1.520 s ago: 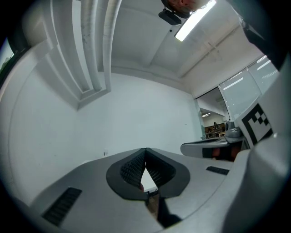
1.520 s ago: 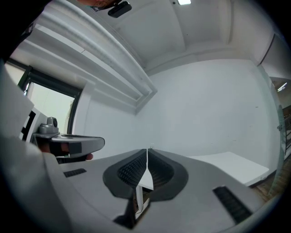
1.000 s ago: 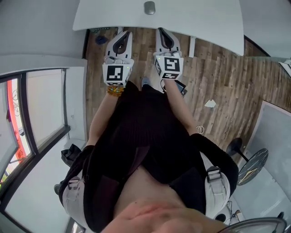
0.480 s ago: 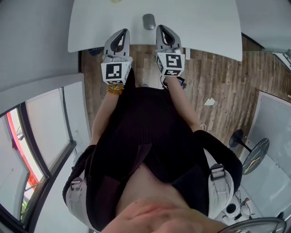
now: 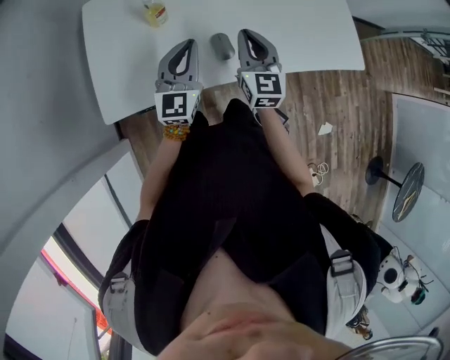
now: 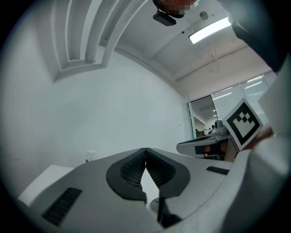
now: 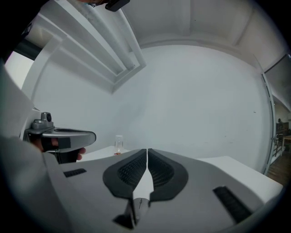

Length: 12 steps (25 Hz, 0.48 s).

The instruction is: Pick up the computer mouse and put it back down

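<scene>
A grey computer mouse [image 5: 223, 46] lies on the white table [image 5: 302, 35], a short way in from its near edge. My left gripper [image 5: 188, 44] reaches over the table edge just left of the mouse, and my right gripper [image 5: 246, 34] just right of it. Neither touches the mouse. In the left gripper view the left gripper [image 6: 145, 149] has its jaw tips pressed together with nothing between them. The right gripper [image 7: 147, 150] is likewise shut and empty in its own view. Both point roughly level towards a white wall.
A small clear bottle [image 5: 155, 13] with a yellowish base stands at the table's far left; this bottle [image 7: 118, 144] also shows in the right gripper view. Wood floor [image 5: 330, 91] lies right of the person, with a scrap of paper [image 5: 325, 129] and a round-based stand [image 5: 376, 171].
The person has stepped towards the table. Both grippers, earlier over the floor short of the edge, now reach over the tabletop on either side of the mouse. The bottle has come into view.
</scene>
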Motion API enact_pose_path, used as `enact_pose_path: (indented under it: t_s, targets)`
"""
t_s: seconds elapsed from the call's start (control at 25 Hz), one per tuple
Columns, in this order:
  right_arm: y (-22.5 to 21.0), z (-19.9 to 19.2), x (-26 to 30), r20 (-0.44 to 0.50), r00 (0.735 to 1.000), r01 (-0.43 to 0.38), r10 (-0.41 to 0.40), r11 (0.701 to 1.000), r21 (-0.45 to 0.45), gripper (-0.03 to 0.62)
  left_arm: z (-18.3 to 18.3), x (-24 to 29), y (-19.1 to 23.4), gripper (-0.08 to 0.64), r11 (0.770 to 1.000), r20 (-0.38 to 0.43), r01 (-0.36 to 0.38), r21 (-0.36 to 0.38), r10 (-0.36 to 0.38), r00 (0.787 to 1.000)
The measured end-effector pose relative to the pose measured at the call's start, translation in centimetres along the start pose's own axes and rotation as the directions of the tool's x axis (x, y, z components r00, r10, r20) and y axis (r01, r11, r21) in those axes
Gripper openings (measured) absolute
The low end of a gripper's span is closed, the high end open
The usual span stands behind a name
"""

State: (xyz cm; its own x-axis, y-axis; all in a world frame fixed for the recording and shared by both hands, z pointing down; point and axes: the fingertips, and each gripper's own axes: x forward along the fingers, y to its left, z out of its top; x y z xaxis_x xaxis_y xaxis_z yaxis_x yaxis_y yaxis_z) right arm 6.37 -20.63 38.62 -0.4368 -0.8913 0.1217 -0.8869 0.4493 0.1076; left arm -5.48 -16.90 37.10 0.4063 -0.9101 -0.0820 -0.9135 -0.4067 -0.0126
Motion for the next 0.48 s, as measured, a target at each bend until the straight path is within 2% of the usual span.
enact_pose_path:
  t_s: [0.16, 0.48]
  targets:
    - [-0.7, -0.9, 1.3, -0.021, 0.999, 0.043, -0.043, 0.999, 0.006, 0.029, -1.2, 1.1, 0.5, 0.014, 0.999, -0.012, 0.042, -0.003, -0.042, 0.999]
    - [-1.9, -3.8, 3.9, -0.047, 0.998, 0.030, -0.030, 1.000, 0.004, 0.029, -3.6, 4.1, 1.7, 0.014, 0.999, -0.023, 0.041, 0.002, -0.041, 0.999]
